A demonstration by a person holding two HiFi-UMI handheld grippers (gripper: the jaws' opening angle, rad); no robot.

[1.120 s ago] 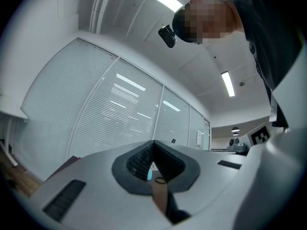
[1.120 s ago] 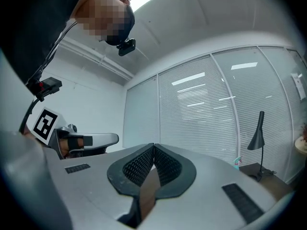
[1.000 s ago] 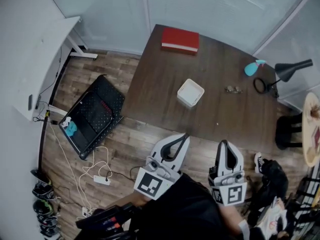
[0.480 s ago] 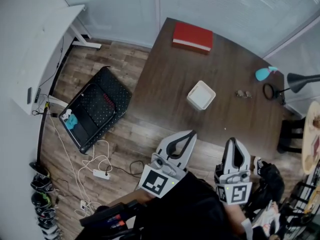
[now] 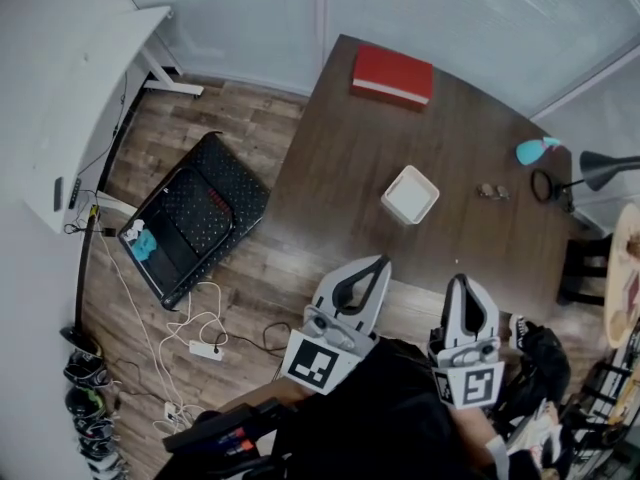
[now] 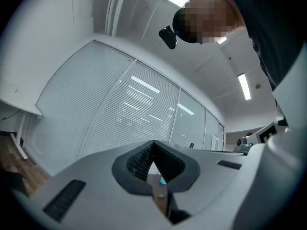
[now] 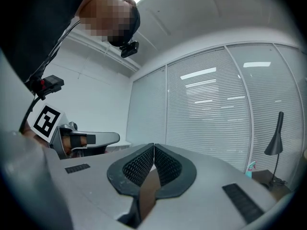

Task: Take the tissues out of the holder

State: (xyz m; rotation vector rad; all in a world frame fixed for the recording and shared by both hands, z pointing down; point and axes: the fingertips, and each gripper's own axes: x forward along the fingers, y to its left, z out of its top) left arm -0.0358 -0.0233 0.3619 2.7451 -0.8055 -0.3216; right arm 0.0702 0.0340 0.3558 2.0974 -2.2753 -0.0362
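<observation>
Head view: the white square tissue holder (image 5: 410, 194) sits right of centre in the frame, on the dark brown surface (image 5: 340, 158); its contents are too small to make out. The left tool (image 5: 377, 262) and the right tool (image 5: 460, 280) hang side by side at the lower middle, over the near edge of the surface, well apart from the holder, tips pointing toward the top of the frame. In its own gripper view each tool's jaws meet at the tips with nothing between them.

A red book (image 5: 392, 75) lies at the far edge, upper centre; a teal object (image 5: 530, 150) and a black desk lamp (image 5: 600, 168) stand at the right edge. On the wood floor at left lies a black open case (image 5: 195, 218); below it is a white power strip (image 5: 202, 349) with its cables.
</observation>
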